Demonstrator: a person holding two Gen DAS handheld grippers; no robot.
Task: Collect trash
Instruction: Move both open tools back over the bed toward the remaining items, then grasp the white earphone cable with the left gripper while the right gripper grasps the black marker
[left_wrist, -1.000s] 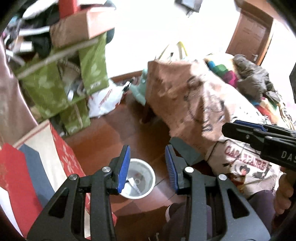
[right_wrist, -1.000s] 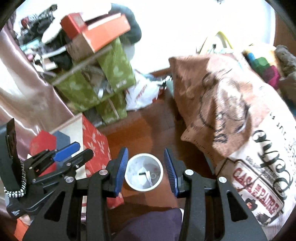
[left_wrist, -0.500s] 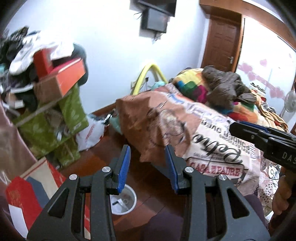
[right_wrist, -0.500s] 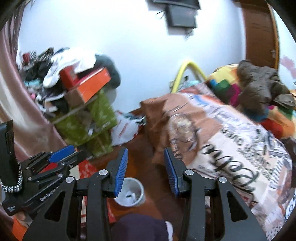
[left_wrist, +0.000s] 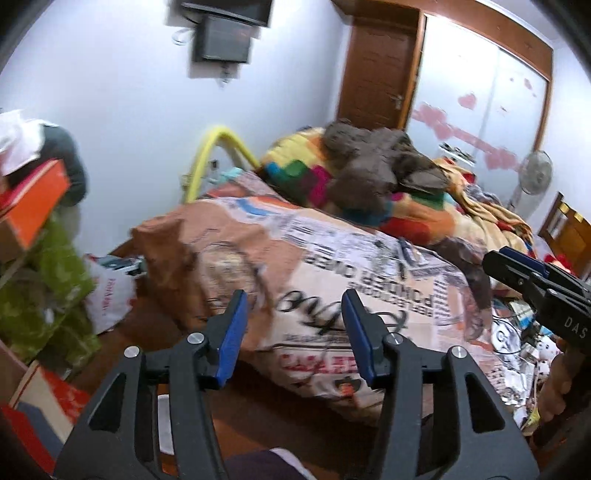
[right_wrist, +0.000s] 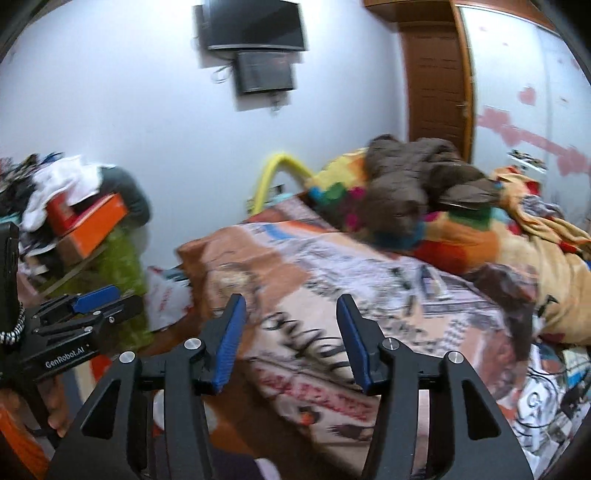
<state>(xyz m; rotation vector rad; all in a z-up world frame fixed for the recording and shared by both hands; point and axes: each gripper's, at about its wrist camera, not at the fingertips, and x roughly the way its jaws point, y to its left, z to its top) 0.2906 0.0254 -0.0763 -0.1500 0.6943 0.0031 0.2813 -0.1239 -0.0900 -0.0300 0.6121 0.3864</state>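
Observation:
My left gripper (left_wrist: 293, 325) is open and empty, raised and pointing over the bed (left_wrist: 332, 266) with its newspaper-print cover. My right gripper (right_wrist: 290, 326) is also open and empty, pointing at the same bed (right_wrist: 369, 280). The white bin (left_wrist: 164, 424) on the floor shows only as a sliver behind my left fingers; it also peeks behind the right fingers (right_wrist: 159, 406). A litter of small papers and cables (left_wrist: 517, 350) lies on the bed's right part. The right gripper shows at the right edge of the left view (left_wrist: 535, 280), the left gripper at the left of the right view (right_wrist: 81, 310).
A cluttered green shelf (left_wrist: 44, 280) with orange boxes (left_wrist: 33, 203) stands left. A white plastic bag (left_wrist: 110, 299) lies on the wooden floor. A brown jacket (left_wrist: 376, 166) and colourful blanket (left_wrist: 424, 210) lie on the bed. A fan (left_wrist: 533, 177) and door (left_wrist: 376, 74) are behind.
Both grippers have tilted up from the floor toward the bed. The white bin has dropped from the centre of both views to the bottom edge. Jaws stay open.

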